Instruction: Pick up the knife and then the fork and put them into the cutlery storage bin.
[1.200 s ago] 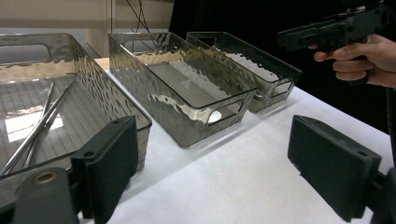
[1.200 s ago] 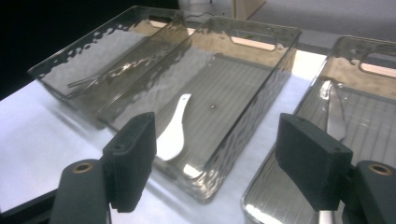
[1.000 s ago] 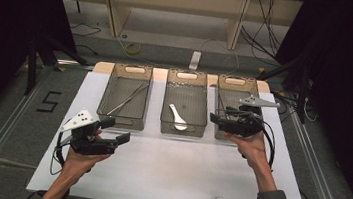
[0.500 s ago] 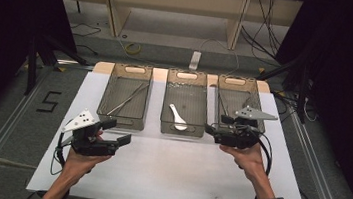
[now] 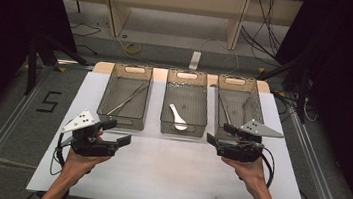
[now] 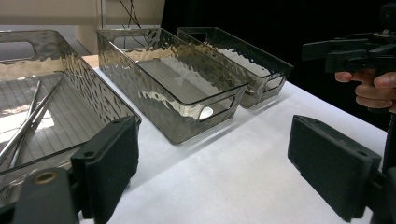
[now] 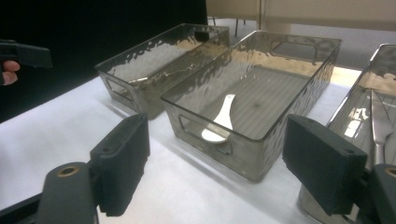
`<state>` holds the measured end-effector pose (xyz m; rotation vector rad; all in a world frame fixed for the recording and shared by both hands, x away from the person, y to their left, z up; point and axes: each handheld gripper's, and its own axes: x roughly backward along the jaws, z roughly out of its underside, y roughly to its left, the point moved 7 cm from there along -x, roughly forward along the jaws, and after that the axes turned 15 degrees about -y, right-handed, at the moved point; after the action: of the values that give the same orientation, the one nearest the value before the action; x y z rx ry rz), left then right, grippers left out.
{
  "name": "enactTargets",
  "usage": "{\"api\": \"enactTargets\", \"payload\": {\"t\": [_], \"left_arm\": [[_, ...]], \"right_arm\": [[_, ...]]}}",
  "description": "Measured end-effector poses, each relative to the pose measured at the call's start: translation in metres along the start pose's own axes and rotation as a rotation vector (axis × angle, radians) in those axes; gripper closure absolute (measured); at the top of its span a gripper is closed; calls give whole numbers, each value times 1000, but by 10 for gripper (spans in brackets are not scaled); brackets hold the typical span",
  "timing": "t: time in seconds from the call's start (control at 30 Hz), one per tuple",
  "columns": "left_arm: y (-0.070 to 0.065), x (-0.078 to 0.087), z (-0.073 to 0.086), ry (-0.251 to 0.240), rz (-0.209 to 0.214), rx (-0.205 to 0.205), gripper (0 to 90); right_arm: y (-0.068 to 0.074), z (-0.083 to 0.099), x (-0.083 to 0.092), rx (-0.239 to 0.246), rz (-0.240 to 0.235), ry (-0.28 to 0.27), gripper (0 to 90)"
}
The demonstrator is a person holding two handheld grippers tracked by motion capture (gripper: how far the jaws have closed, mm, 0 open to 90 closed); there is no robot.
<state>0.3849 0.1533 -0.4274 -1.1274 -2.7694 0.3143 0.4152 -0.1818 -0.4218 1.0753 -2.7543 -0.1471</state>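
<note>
**Your right gripper faces the middle bin**

Your right gripper (image 7: 219,172) holds its black jaws wide apart with nothing between them; they have just been opening. Beyond them, on the white table (image 7: 60,130), sits the middle clear bin (image 7: 299,102) with a white spoon (image 7: 220,119) lying inside. Another bin (image 7: 140,70) stands just beside it; your other gripper (image 7: 25,53) shows at the left edge.

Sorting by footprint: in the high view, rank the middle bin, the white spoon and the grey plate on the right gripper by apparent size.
1. middle bin
2. grey plate
3. white spoon
The last two look close.
</note>
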Motion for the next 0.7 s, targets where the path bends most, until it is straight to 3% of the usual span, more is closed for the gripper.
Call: {"api": "enactTargets", "payload": {"t": [0.7], "left_arm": [[-2, -1, 2, 19, 19, -3, 157]], "right_arm": [[14, 21, 26, 17, -3, -27, 200]]}}
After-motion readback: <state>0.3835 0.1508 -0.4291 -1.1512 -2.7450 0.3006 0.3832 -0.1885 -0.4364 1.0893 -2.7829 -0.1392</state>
